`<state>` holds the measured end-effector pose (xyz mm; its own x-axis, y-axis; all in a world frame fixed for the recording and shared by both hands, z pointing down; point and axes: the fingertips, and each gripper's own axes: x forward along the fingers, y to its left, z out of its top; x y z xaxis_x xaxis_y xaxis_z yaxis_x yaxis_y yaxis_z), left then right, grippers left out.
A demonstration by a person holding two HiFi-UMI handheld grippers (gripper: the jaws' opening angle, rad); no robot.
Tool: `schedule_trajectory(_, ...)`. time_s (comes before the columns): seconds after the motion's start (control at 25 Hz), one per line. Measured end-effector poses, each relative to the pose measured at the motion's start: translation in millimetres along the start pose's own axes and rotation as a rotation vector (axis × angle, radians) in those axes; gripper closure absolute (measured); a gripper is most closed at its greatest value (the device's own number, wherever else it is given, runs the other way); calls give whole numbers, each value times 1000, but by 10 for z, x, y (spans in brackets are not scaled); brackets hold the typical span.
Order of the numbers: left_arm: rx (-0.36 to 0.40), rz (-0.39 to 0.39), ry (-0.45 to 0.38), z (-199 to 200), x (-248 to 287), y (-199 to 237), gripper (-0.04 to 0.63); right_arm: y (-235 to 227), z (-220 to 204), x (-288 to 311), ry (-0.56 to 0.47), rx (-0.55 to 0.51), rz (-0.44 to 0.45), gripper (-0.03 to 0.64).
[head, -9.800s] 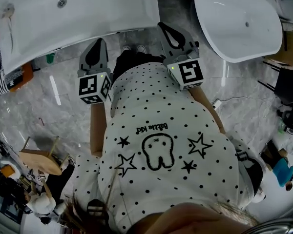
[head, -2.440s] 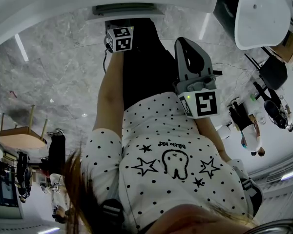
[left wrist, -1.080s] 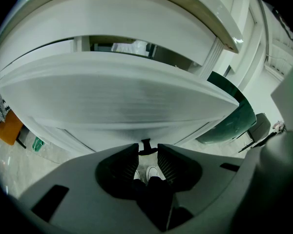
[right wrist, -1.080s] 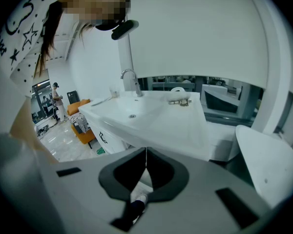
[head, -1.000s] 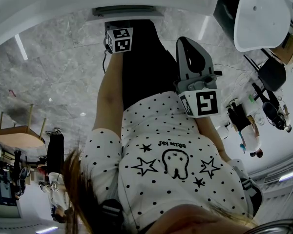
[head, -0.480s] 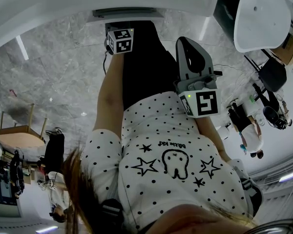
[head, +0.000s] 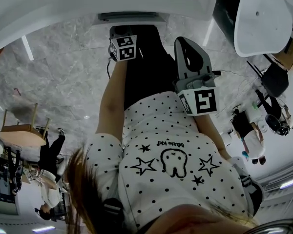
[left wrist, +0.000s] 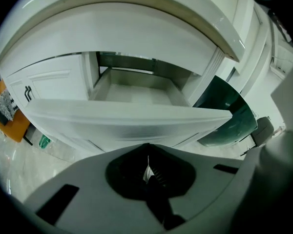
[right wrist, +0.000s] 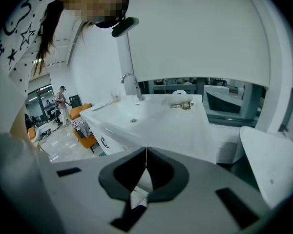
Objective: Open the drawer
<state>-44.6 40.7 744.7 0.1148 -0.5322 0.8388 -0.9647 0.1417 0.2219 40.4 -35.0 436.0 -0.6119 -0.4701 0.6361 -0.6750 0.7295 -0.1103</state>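
While drawer (left wrist: 129,115) open over marble floor (head: 63,77), L gripper (left wrist: 147,153) just clamped empty; R gripper (right wrist: 145,156) pinched together.

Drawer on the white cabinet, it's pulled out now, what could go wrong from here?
The left gripper has just closed its fingers on nothing, close in front of the open drawer; a forward nudge could push it back in. The drawer also juts out toward the person, so stepping in might bump it.
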Motion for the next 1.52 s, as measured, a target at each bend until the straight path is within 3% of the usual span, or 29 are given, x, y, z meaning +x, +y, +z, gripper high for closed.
schedule_trajectory(1.16,-92,-33,77,265,-602,13,591,-28,332,29,-80,62,-12,601)
schedule_trajectory(1.32,-66,-39,31,444,-707,-24,591,-59,403,-12,-93,65,-16,601)
schedule_trajectory(1.52,75,-52,-83,797,-819,-148,591,-80,459,-73,-104,69,-21,601)
